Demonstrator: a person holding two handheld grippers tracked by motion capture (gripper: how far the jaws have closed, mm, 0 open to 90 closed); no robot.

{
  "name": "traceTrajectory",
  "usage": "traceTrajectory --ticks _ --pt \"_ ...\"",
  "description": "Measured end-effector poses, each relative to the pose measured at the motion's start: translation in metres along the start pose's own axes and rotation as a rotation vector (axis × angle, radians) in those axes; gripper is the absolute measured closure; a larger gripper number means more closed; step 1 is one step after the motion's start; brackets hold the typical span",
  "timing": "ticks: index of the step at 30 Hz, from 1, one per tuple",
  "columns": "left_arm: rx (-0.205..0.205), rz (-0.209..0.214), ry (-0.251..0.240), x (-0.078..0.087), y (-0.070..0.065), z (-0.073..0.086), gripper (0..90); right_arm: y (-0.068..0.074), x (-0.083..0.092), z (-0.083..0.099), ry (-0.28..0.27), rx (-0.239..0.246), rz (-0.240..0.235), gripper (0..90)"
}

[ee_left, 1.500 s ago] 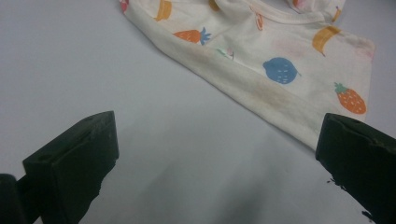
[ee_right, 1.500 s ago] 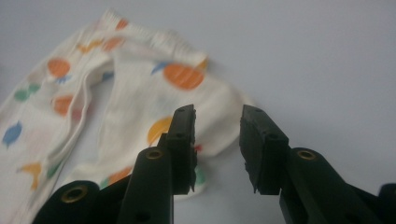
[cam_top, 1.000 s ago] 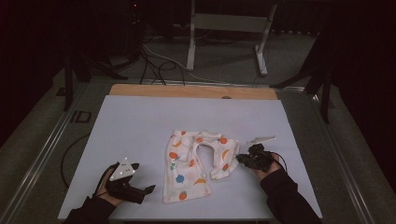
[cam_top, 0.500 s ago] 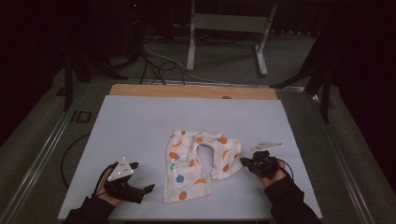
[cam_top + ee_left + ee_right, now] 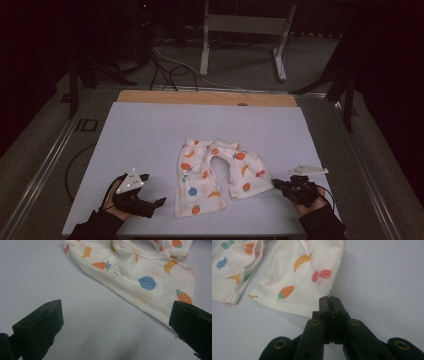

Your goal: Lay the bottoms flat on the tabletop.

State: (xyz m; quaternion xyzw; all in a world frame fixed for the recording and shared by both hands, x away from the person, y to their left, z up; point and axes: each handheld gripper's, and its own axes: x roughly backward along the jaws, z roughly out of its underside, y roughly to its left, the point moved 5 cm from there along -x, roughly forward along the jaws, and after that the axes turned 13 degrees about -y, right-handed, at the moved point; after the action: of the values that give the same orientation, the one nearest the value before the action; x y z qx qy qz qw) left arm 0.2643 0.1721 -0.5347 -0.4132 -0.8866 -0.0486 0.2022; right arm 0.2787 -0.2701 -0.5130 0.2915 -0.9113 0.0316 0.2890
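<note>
A small pair of white trousers (image 5: pixel 215 175) with a fruit print lies flat on the pale table sheet (image 5: pixel 150 135), legs toward me. My right gripper (image 5: pixel 275 183) is at the outer hem corner of the right leg. In the right gripper view its jaws (image 5: pixel 329 300) are pressed together on the edge of the cloth (image 5: pixel 297 277). My left gripper (image 5: pixel 154 190) rests on the sheet left of the left leg, jaws wide apart and empty. The left gripper view (image 5: pixel 115 322) has that leg (image 5: pixel 140 277) lying ahead, just past the right jaw.
A wooden strip (image 5: pixel 200 97) runs along the table's far edge. Beyond it stand a metal frame (image 5: pixel 245 30) and loose cables (image 5: pixel 165 65) on the floor. Metal rails (image 5: pixel 45 165) border the table's sides.
My right hand has moved to the right and a little toward me, and the right trouser leg has spread out to the right with it. The left gripper has stayed put.
</note>
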Motion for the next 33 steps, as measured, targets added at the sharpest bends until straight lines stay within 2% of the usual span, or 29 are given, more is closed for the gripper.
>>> traceTrajectory --ticks 5,7,8,9,10,12,13,16,18,19,20,21,22,24,25,26,27,28,30,31,33 --pt "0.000 0.001 0.003 0.000 0.000 0.000 0.3 -0.003 0.012 0.006 -0.010 -0.024 0.004 88.9" --pt "-0.001 0.001 0.005 -0.001 0.000 0.001 0.3 -0.005 0.016 0.006 -0.028 -0.034 0.003 86.1" --pt "0.000 0.003 0.006 -0.001 0.000 0.001 0.3 -0.006 0.018 0.004 -0.058 -0.039 -0.006 73.7" --pt "0.002 0.001 0.005 -0.001 0.000 0.001 0.3 -0.006 0.018 0.004 -0.058 -0.039 -0.006 73.7" --pt "0.005 0.000 0.003 -0.001 0.000 0.001 0.3 -0.005 0.018 -0.001 -0.086 -0.047 -0.016 68.6" --pt "0.003 0.000 0.007 -0.001 0.000 0.001 0.3 -0.004 0.018 -0.003 -0.097 -0.046 -0.022 65.0" --pt "0.002 0.001 0.010 -0.001 0.000 0.002 0.3 -0.001 0.018 -0.007 -0.121 -0.047 -0.047 64.7" --pt "0.005 -0.002 0.009 -0.001 0.001 0.002 0.3 0.011 0.013 -0.016 -0.146 -0.017 -0.100 62.3" --pt "0.005 -0.003 0.011 -0.002 0.000 0.002 0.3 0.023 0.006 -0.022 -0.161 0.006 -0.143 60.3" --pt "0.004 -0.003 0.011 -0.002 0.000 0.002 0.3 0.032 -0.001 -0.024 -0.174 0.025 -0.181 60.4" --pt "0.000 -0.003 0.014 -0.001 0.000 0.002 0.3 0.044 -0.010 -0.025 -0.169 0.043 -0.225 60.2" --pt "0.001 -0.003 0.012 -0.001 0.000 0.002 0.3 0.044 -0.010 -0.025 -0.169 0.043 -0.225 60.2" --pt "0.000 -0.005 0.010 -0.001 0.000 0.002 0.3 0.056 -0.022 -0.023 -0.154 0.086 -0.266 60.2" --pt "0.001 -0.004 0.011 0.000 0.000 0.002 0.3 0.060 -0.027 -0.021 -0.144 0.096 -0.279 59.9" --pt "0.001 -0.007 0.009 0.000 0.001 0.002 0.3 0.066 -0.035 -0.018 -0.119 0.113 -0.299 59.4" --pt "0.004 -0.007 0.007 0.000 0.001 0.002 0.3 0.069 -0.039 -0.015 -0.109 0.131 -0.303 59.4" --pt "0.004 -0.007 0.007 0.000 0.001 0.002 0.3 0.072 -0.047 -0.010 -0.076 0.167 -0.298 59.0" --pt "0.002 -0.008 0.009 0.001 0.001 0.003 0.3 0.073 -0.050 -0.008 -0.061 0.177 -0.301 58.2" --pt "0.000 -0.008 0.011 0.001 0.001 0.003 0.3 0.076 -0.055 -0.002 -0.033 0.166 -0.315 57.5" --pt "0.002 -0.008 0.008 0.002 0.001 0.003 0.3 0.079 -0.056 0.001 -0.019 0.174 -0.336 56.8" --pt "0.002 -0.010 0.005 0.002 0.001 0.002 0.3 0.083 -0.057 0.005 0.009 0.176 -0.339 58.6"
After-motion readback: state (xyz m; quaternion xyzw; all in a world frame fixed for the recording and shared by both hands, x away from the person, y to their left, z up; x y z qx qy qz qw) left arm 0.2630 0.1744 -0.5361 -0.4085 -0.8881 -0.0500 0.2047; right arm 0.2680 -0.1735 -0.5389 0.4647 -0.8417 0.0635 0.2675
